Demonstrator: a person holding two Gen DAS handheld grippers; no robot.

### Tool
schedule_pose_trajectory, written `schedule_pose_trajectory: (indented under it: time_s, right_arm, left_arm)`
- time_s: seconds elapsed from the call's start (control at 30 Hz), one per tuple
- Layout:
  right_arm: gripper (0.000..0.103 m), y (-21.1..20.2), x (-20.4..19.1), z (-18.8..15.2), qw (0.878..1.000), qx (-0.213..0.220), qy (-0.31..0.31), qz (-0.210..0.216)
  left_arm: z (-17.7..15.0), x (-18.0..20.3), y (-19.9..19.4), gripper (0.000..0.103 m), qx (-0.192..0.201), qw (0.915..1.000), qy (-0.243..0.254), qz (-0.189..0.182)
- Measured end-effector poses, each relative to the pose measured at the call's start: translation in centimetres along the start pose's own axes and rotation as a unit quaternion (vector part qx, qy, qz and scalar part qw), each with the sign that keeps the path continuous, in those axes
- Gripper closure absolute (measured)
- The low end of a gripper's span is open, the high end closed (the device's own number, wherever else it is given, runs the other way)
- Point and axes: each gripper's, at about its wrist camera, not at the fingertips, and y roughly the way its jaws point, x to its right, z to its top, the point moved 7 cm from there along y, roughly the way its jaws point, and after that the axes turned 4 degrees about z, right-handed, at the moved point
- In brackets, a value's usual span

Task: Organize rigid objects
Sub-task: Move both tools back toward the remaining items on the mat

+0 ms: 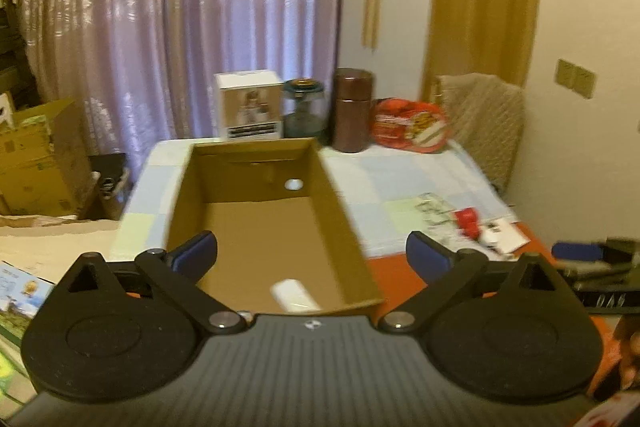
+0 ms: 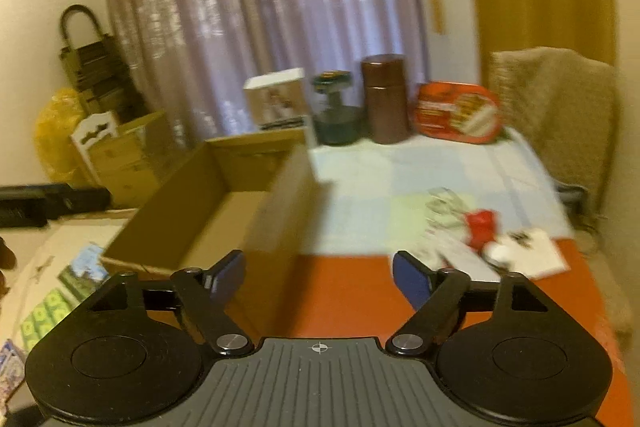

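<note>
An open cardboard box (image 1: pixel 352 227) stands on the table, with a small white cylinder (image 1: pixel 295 294) lying inside at its near end. My left gripper (image 1: pixel 312 255) is open and empty, above the box's near end. My right gripper (image 2: pixel 318 279) is open and empty, to the right of the box (image 2: pixel 280 211), over the orange table surface. At the table's back stand a white carton (image 1: pixel 250 105), a glass jar (image 1: pixel 303 109), a brown canister (image 1: pixel 353 109) and a red tin (image 1: pixel 412 125). A small red object (image 2: pixel 482 225) lies among papers at the right.
A pale checked cloth (image 2: pixel 400 183) covers the table's far part. Papers and cards (image 2: pixel 532 251) lie at the right. A chair with a beige throw (image 2: pixel 560 115) stands at the back right. Cardboard boxes (image 1: pixel 36 155) stand at the left by the curtain. Printed packets (image 2: pixel 60 291) lie at the near left.
</note>
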Motion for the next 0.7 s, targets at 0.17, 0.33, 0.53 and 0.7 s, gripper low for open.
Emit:
schedule_pose_trajectory:
  time_s: [0.17, 0.33, 0.53, 0.7]
  right_arm:
    - [0.022, -4.2, 3.5, -2.7, 0.999, -0.003, 0.010, -0.043]
    - [0.022, -8.0, 6.8, -4.7, 0.996, -0.006, 0.030, -0.081]
    - [0.022, -10.8, 9.8, -5.2, 0.993, 0.001, 0.030, -0.111]
    - [0.022, -11.7, 11.7, -5.4, 0.993, -0.001, 0.038, -0.116]
  left_arm:
    - [-0.7, 4.3, -1.3, 0.002, 0.002, 0.9996, -0.003, -0.029]
    - [-1.9, 7.6, -1.6, 0.002, -0.008, 0.9987, -0.007, -0.050]
    - [-3.3, 10.9, -0.8, 0.002, -0.026, 0.9975, 0.008, -0.066]
    - [-3.9, 12.8, 0.0, 0.002, -0.034, 0.9966, 0.022, -0.072]
